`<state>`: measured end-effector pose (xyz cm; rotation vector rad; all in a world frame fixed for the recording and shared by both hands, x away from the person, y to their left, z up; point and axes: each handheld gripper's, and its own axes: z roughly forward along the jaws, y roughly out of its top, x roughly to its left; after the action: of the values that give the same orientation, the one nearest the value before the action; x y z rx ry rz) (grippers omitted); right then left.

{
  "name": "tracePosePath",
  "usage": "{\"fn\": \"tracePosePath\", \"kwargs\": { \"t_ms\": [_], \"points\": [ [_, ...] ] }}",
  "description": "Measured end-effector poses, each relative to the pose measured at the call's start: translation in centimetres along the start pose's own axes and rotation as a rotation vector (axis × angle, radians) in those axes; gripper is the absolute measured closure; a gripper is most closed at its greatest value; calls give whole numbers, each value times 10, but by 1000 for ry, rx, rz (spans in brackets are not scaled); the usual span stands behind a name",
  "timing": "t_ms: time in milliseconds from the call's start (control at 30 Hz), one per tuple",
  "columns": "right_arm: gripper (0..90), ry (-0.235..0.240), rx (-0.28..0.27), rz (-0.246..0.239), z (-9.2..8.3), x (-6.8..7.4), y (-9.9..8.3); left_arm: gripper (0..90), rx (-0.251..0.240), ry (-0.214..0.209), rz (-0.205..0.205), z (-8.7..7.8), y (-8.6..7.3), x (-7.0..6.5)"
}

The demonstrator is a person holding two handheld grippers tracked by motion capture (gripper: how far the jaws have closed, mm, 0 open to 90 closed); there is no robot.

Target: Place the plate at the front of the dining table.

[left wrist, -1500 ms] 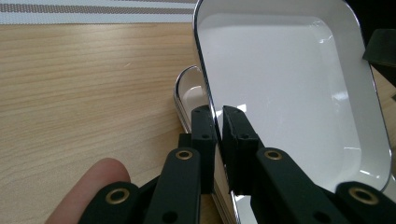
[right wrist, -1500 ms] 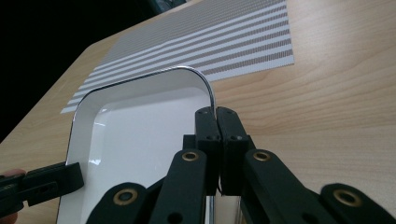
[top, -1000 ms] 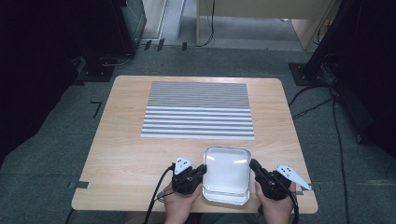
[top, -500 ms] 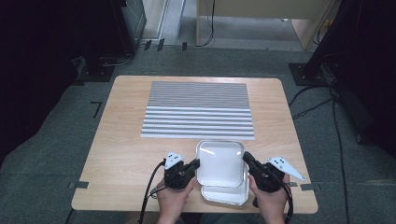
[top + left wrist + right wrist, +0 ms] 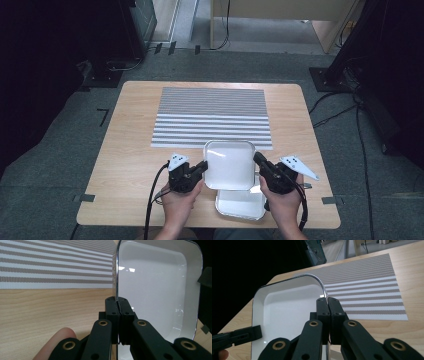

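Since half a second ago: upper tray [image 5: 229, 164] carried farther from the desk's near edge, toward the mat [image 5: 212, 117], leaving more of the lower tray [image 5: 241, 204] uncovered.

Upper tray: white, shallow, rounded corners, open side up, held clear of the desk [image 5: 135, 150] between the two tongs. Far edge just short of the mat's near edge, near edge overlapping the lower tray's far edge in the high view.

Left tongs [image 5: 201, 167]: clenched on the upper tray's left rim. In the left gripper view, both black jaws pressed together with the thin chrome rim [image 5: 116, 277] pinched between them, tray interior [image 5: 155, 287] to one side, wood grain and mat stripes [image 5: 50, 267] to the other. A fingertip at the bottom of that view.

Right tongs [image 5: 259, 161]: clenched on the upper tray's right rim. In the right gripper view, jaws closed on the rim near a rounded corner [image 5: 318, 281], tray interior [image 5: 287, 312] spreading away, mat [image 5: 367, 295] beyond, left tongs [image 5: 239, 336] visible at the tray's opposite side.

Lower tray: same white kind, flat on the desk near the near edge, between the two hands, slightly toward the right hand [image 5: 282, 200]. Left hand [image 5: 180, 197] just beside its left edge.

Mat: grey-and-white striped, flat on the desk beyond both trays.
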<state>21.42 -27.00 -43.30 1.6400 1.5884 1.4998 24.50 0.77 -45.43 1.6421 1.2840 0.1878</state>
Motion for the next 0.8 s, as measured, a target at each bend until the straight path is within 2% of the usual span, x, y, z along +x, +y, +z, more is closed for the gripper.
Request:
{"fn": "tracePosePath", "kwargs": {
  "t_ms": [167, 400, 600, 800],
  "points": [
    [896, 4, 0, -21, 12, 7, 8, 897, -8, 11, -14, 0, 8, 9],
    [896, 13, 7, -15, 34, 14, 13, 898, -14, 37, -20, 2, 18, 23],
    [896, 15, 15, -20, 51, 17, 21, 898, -20, 50, -26, 8, 30, 34],
    [895, 18, 29, -27, 70, 20, 30, 900, -19, 54, -53, 16, 40, 47]
  ]
}}
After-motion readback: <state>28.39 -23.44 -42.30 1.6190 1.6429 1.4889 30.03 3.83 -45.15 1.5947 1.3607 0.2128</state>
